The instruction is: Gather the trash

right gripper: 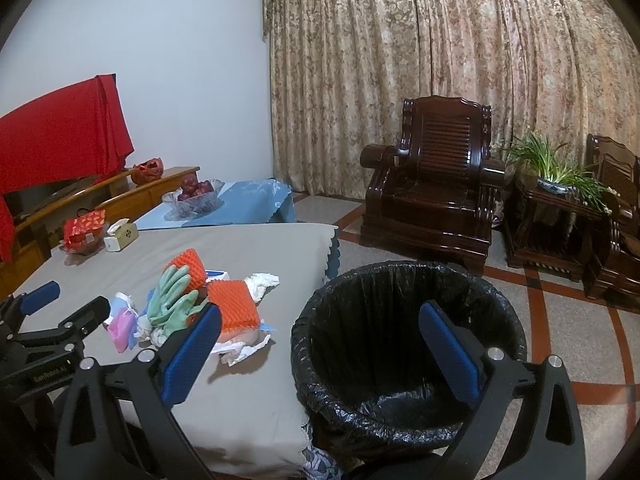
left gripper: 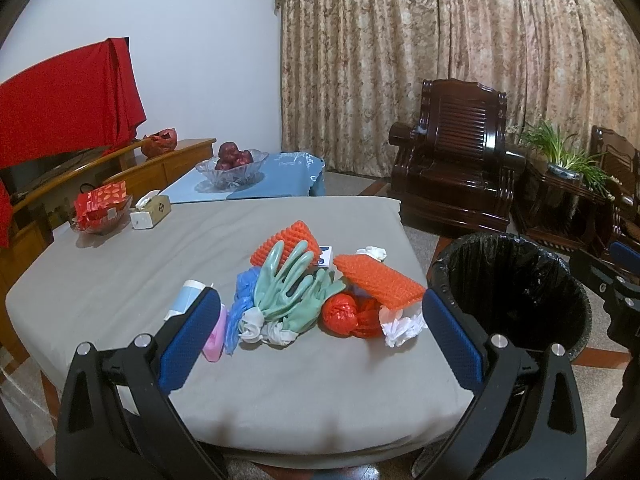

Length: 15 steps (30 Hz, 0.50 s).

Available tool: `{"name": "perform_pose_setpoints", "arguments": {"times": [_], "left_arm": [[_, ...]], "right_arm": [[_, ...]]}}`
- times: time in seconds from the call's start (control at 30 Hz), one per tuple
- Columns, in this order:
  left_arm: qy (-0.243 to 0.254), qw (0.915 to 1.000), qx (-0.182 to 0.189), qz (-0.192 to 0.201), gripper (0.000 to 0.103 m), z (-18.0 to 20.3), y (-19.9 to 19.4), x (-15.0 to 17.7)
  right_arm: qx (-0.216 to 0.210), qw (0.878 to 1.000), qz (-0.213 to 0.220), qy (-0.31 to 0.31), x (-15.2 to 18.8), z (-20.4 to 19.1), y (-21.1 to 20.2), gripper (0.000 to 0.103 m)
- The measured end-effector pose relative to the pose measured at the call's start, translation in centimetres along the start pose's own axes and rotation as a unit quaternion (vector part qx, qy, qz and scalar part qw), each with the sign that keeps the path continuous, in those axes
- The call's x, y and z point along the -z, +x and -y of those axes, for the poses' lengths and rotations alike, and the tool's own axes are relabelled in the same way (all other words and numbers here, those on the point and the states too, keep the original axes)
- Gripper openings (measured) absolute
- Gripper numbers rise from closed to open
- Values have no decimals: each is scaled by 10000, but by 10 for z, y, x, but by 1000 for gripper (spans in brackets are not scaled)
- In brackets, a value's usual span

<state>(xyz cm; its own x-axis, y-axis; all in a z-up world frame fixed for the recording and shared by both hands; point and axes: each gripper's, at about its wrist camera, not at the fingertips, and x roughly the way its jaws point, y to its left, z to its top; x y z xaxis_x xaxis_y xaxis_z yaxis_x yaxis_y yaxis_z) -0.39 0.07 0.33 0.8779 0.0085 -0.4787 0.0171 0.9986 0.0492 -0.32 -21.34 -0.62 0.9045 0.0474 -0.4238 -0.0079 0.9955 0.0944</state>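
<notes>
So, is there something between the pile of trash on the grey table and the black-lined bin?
Nothing visible: the trash pile lies near the grey table's edge, and the black-lined bin stands open right beside it.

White wall, patterned curtains, dark wooden armchair, terrazzo floor.

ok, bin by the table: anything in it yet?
Looks empty. In the right wrist view the bin shows only crumpled black liner at the bottom; the trash pile lies on the table.

Right gripper spread wide, above black-lined bin
</notes>
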Motion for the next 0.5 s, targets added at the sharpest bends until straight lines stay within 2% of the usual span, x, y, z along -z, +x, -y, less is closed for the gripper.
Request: {"name": "perform_pose_setpoints", "arguments": {"times": [0.03,0.5], "left_arm": [[-17,10000,-9,1,98,-9,1,4],[-18,10000,-5,-8,98,-10,1,4]], "right_arm": [[1,10000,0,-1,0,0,0,97],[1,10000,-6,-4,0,0,0,97]]}}
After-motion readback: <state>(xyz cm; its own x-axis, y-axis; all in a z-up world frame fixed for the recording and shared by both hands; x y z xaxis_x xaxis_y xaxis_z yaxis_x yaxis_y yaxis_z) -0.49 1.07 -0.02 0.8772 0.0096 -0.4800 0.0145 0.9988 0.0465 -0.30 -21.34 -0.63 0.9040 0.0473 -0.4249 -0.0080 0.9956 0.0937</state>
